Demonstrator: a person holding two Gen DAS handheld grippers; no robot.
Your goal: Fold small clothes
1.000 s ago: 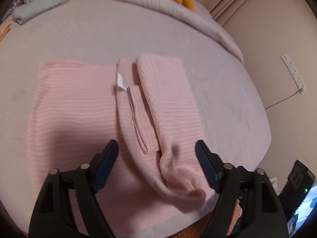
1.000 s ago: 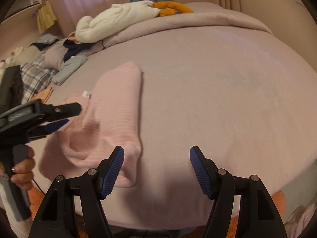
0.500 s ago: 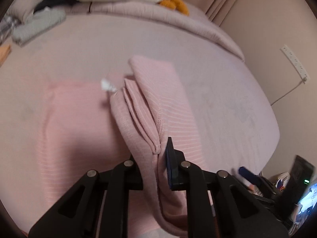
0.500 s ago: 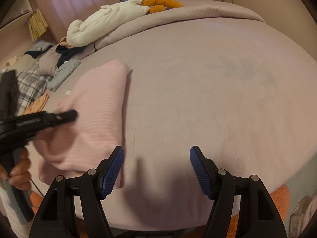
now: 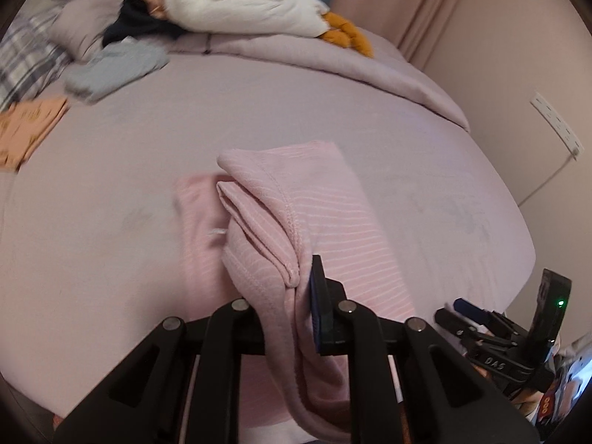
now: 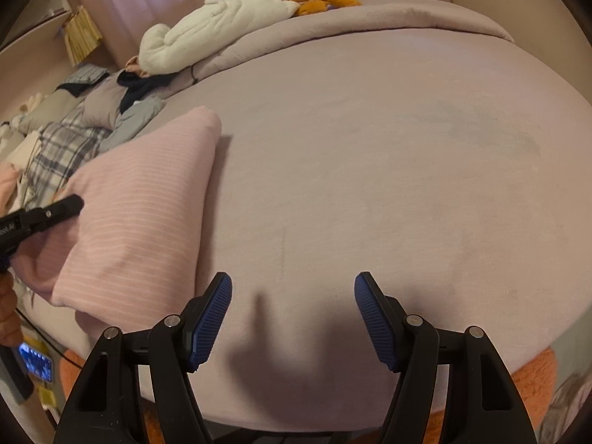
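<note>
The left tongs (image 5: 296,307) are squeezed tight on the near end of the pink top (image 5: 318,218), which lies half folded on the bed (image 5: 333,111). The right tongs (image 6: 292,318) hang wide open over bare sheet and hold nothing. A hard pull could slide the layers apart and spoil the fold, since only one end is pinched. The part hanging off the bed edge is cut off, and how many layers are pinched is probably too hidden to tell.

pink white-striped garment (image 5: 318,222), lilac bedsheet (image 5: 111,170)
</note>
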